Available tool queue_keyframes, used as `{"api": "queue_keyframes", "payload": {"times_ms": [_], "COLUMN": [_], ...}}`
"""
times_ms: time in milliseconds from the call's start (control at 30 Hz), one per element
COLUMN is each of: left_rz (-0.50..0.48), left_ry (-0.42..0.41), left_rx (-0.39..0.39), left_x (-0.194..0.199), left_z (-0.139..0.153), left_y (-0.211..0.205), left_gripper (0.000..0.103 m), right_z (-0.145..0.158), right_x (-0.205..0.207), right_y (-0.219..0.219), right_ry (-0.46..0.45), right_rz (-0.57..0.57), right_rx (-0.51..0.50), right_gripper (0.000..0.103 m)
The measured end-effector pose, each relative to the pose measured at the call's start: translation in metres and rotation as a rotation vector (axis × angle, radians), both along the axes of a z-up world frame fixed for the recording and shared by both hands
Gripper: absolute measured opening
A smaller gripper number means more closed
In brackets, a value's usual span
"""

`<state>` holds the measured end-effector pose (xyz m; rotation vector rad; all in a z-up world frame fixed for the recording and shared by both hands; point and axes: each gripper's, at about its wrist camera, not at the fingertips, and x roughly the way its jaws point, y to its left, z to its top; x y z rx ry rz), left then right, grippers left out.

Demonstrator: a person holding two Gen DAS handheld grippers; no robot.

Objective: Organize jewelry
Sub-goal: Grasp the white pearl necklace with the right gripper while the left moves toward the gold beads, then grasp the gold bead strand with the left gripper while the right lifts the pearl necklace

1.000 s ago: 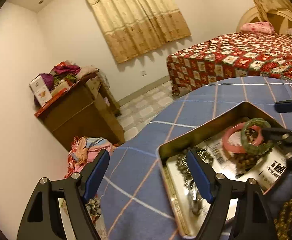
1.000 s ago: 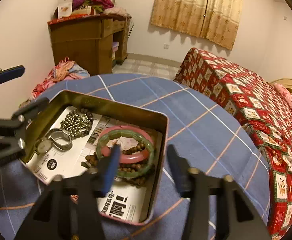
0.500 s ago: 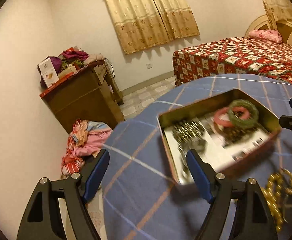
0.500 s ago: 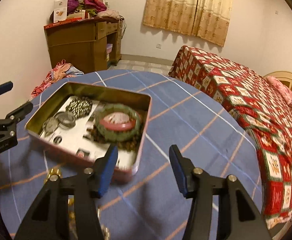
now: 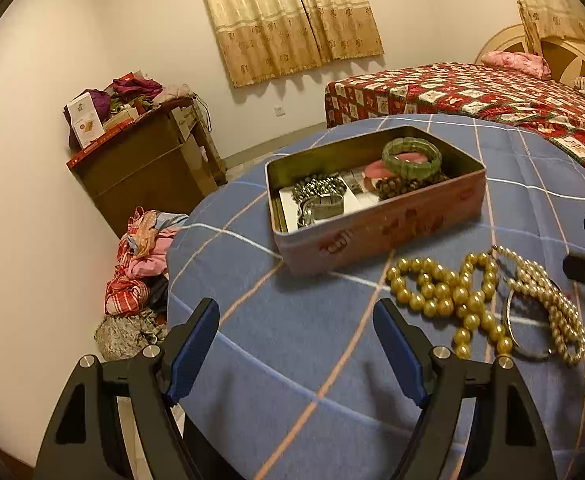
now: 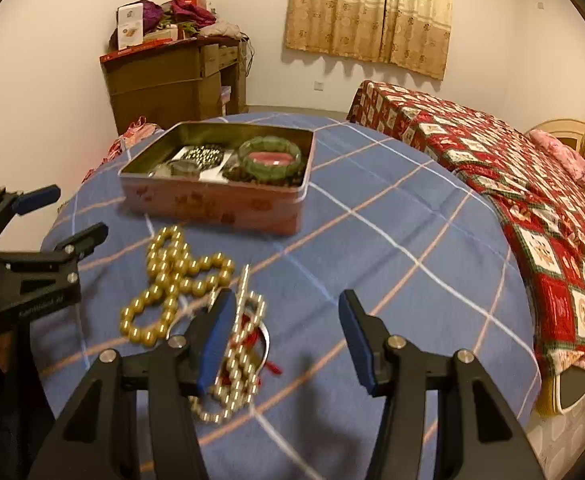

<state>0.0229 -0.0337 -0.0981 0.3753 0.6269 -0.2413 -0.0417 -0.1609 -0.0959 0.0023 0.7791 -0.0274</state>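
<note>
Both my left gripper (image 5: 296,330) and right gripper (image 6: 286,326) hang with jaws wide apart, gripping nothing. The tin (image 6: 216,196) sits ahead of both on the bench (image 6: 392,240). The gold beads (image 6: 172,280) lie beside my right jaws, perhaps just under one.

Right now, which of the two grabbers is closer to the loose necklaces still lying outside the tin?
The right gripper, probably. Its open fingers hang right over the pearl strand, with the gold bead necklace beside. The left gripper, also open, faces bare blue cloth.

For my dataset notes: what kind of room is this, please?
Most likely a home bedroom: a bed with a red patchwork quilt, beige patterned curtains, and a cluttered brown wooden cabinet.
</note>
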Motion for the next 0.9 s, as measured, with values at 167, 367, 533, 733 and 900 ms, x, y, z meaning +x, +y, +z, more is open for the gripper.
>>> {"api": "queue_keyframes", "payload": {"times_ms": [167, 367, 533, 733, 900], "left_rz": [-0.019, -0.014, -0.007, -0.002, -0.008], "left_ry": [-0.010, 0.011, 0.010, 0.023, 0.024], "left_rx": [0.006, 0.007, 0.010, 0.002, -0.029], "left_x": [-0.006, -0.003, -0.003, 0.000, 0.000], "left_z": [0.001, -0.005, -0.007, -0.007, -0.001], "left_y": [-0.006, -0.006, -0.006, -0.004, -0.003], "left_gripper": [0.079, 0.080, 0.079, 0.079, 0.079], "right_z": [-0.009, -0.009, -0.018, -0.026, -0.012], "right_x": [-0.007, -0.012, -0.006, -0.005, -0.012], "right_y": [-0.004, 0.002, 0.016, 0.024, 0.024], "right_ry": [0.029, 0.013, 0.033, 0.049, -0.008], "right_rz": [0.006, 0.018, 0.058, 0.085, 0.084], "right_rx": [-0.007, 0.005, -0.011, -0.020, -0.028], "right_gripper": [0.055, 0.055, 0.046, 0.014, 0.008]}}
